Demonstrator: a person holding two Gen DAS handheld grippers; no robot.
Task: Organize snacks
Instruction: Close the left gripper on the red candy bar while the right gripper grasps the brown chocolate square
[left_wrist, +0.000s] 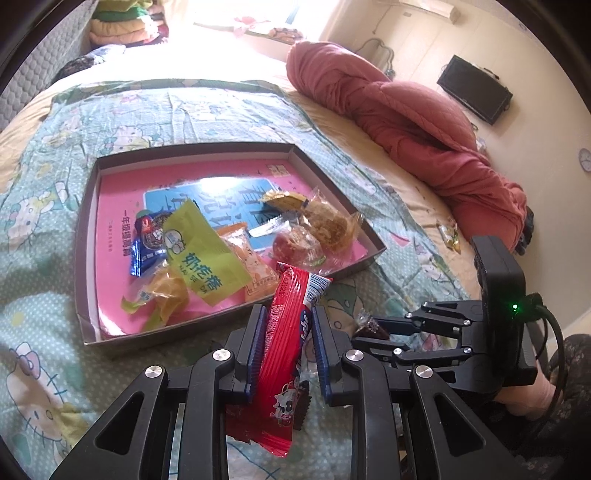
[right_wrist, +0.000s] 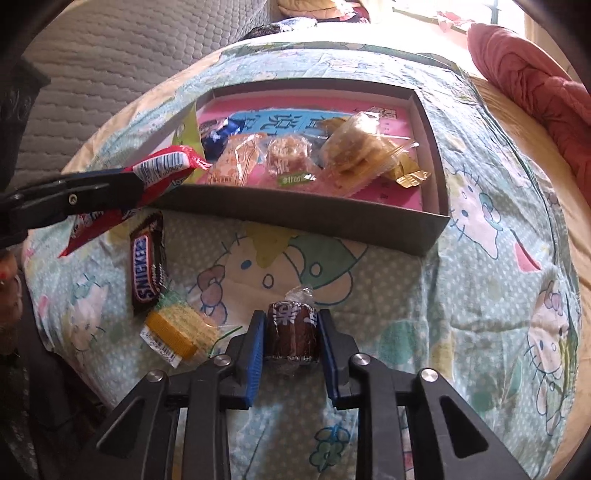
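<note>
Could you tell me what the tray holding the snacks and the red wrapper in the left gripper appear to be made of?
The tray looks like grey cardboard with a matte finish: thin, straight folded walls and no shine. The red wrapper looks like glossy plastic film: it creases, reflects light and has a crimped end. The left gripper is shut on it.

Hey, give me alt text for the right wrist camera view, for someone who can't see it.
The right gripper is shut on a small dark brown wrapped candy lying on a cartoon-cat bedsheet. Beyond it sits a shallow grey cardboard box of wrapped snacks; at left, the left gripper holds a long red snack packet.
</note>
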